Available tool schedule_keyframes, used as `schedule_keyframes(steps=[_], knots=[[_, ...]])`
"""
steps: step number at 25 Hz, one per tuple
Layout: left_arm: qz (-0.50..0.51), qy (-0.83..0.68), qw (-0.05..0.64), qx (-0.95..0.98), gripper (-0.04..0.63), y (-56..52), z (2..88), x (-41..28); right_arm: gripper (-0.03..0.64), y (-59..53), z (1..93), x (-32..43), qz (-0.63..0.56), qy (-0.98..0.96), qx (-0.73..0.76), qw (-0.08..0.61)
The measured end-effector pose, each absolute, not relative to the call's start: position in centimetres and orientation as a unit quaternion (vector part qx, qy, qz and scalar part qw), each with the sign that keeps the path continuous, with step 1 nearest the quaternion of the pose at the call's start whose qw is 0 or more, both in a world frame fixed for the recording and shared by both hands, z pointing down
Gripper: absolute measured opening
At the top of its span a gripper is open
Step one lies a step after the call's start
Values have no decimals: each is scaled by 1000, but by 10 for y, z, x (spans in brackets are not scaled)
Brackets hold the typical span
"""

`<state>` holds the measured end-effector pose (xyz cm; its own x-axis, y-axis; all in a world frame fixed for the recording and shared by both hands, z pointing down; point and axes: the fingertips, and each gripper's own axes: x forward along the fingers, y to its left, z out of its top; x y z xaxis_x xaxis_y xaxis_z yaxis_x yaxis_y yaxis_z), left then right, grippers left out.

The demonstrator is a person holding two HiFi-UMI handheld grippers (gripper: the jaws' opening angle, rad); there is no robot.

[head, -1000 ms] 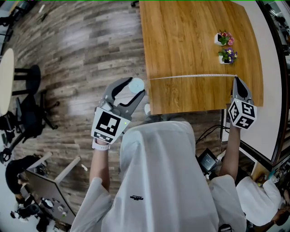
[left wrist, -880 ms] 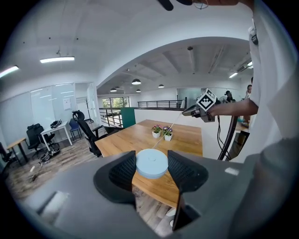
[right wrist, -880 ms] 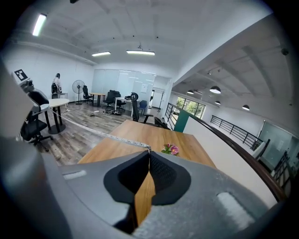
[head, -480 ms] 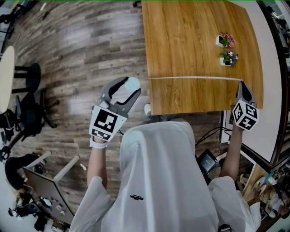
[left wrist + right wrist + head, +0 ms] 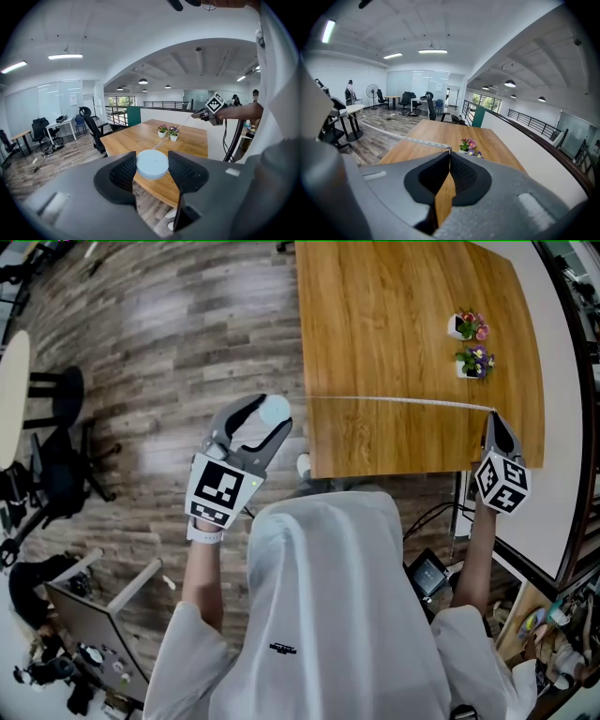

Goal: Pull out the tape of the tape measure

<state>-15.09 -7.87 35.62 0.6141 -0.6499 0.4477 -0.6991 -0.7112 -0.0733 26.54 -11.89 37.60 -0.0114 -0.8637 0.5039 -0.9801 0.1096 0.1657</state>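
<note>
Round pale-blue tape measure [image 5: 152, 164] between fingers [image 5: 124, 171] of left gripper [image 5: 262, 416], half-spread, pads pressing case sides. Pulled-out tape [image 5: 403, 402] runs straight across desk [image 5: 394, 315] to right gripper [image 5: 491, 420]; fingers [image 5: 462, 174] closed, pinching tape tip. Right gripper view alone shows printed tape markings; head view alone shows both grippers.

The tape [image 5: 403, 403] is now laid aslant across the bench [image 5: 394, 315]: its end, pinched in the right tongs [image 5: 491, 415], has been brought slightly nearer the bench's near edge. The tape measure case [image 5: 275, 412], clamped in the left tongs [image 5: 266, 418], has been carried a little farther off the bench's side.
</note>
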Motion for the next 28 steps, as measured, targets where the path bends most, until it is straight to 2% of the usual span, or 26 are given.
schedule_keyframes(steps=[8,28], knots=[[228,-358,54,904,236,-79,361,-125,8,-113,385,245,123,-715,641,249],[227,-368,70,899,237,-100,362,-69,8,-119,398,247,145,-750,603,230]])
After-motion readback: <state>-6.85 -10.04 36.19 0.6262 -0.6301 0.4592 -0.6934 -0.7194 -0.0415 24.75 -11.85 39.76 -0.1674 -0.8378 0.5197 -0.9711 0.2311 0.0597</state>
